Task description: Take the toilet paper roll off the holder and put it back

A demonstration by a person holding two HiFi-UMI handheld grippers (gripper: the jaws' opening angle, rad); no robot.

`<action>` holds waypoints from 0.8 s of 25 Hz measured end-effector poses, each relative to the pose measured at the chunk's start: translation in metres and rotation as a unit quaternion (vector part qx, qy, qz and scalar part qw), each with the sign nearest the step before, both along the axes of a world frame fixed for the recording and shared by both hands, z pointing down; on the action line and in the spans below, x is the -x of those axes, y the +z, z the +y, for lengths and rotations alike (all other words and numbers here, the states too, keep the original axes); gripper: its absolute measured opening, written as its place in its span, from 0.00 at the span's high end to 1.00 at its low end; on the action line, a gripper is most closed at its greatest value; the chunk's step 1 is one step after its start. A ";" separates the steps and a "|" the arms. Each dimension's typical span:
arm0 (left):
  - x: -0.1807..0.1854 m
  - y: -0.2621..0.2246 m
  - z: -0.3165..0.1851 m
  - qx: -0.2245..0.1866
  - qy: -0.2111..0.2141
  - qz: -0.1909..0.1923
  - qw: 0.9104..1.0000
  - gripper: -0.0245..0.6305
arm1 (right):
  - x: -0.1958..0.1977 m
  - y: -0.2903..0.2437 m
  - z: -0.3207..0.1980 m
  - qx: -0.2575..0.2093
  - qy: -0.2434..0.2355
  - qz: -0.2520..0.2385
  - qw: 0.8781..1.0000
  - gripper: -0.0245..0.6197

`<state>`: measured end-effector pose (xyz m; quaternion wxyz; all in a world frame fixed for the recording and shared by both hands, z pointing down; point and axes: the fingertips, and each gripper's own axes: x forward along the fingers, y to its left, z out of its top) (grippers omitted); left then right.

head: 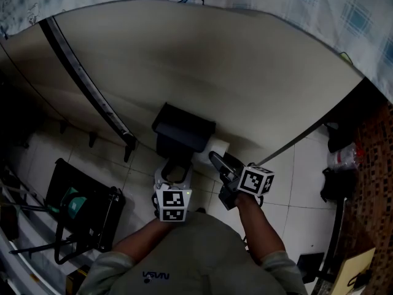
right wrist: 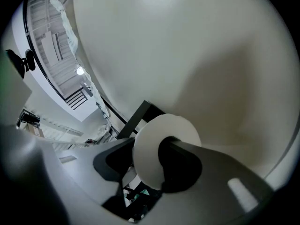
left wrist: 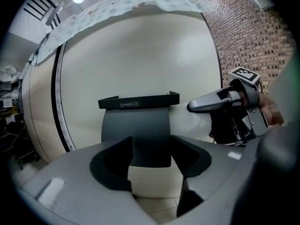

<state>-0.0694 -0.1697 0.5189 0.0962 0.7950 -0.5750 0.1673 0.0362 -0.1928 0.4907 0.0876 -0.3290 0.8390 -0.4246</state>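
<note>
- Closest to the head camera are the person's grey shirt point(head: 184, 251) and two bare forearms, which reach forward and down to the grippers.
- Far left, I see a black rack point(head: 92, 217) on the tiled floor point(head: 295, 189), with something teal point(head: 72, 203) inside it.
- Above it, a black strip point(head: 86, 82) runs slantwise across the cream wall panel point(head: 215, 72).
- Next comes the left gripper point(left wrist: 151, 159), its marker cube point(head: 172, 205) facing up at me. It points at the underside of the holder point(head: 183, 126).
- Its jaws stand apart and grasp nothing. Through the gap I see the holder's dark front flap point(left wrist: 140, 135) just beyond them. I see no pad pressing on it.
- The holder is black, fixed to the wall panel, with a shallow tray on top.
- Just right of the holder is the toilet paper roll point(head: 219, 146), white, lying sideways near the wall. Its left end is at the holder's side. I cannot tell whether it sits on the spindle.
- The right gripper point(right wrist: 147, 156) is clenched on the roll. From the left gripper view, one jaw lies over the top of the roll and the rest of the gripper hangs below. Its own view shows the roll's flat end wedged between both pads.
- Its marker cube point(head: 255, 180) sits just ahead of the right hand.
- Far right, a brick wall point(left wrist: 239, 46) meets the cream panel.
</note>
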 end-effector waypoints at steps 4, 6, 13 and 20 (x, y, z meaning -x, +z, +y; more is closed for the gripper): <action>0.000 0.000 0.000 0.002 0.006 -0.002 1.000 0.56 | 0.008 0.006 -0.005 0.003 -0.004 0.004 1.000 0.72; 0.000 0.000 -0.001 0.003 0.010 -0.002 1.000 0.56 | 0.012 0.009 -0.008 0.004 -0.006 0.006 1.000 0.72; -0.001 0.001 -0.003 0.005 0.020 -0.003 1.000 0.56 | 0.035 0.013 -0.017 -0.004 -0.028 0.000 1.000 0.71; -0.003 0.002 -0.004 0.008 0.028 0.001 1.000 0.56 | 0.052 0.017 -0.018 -0.007 -0.053 0.003 0.999 0.71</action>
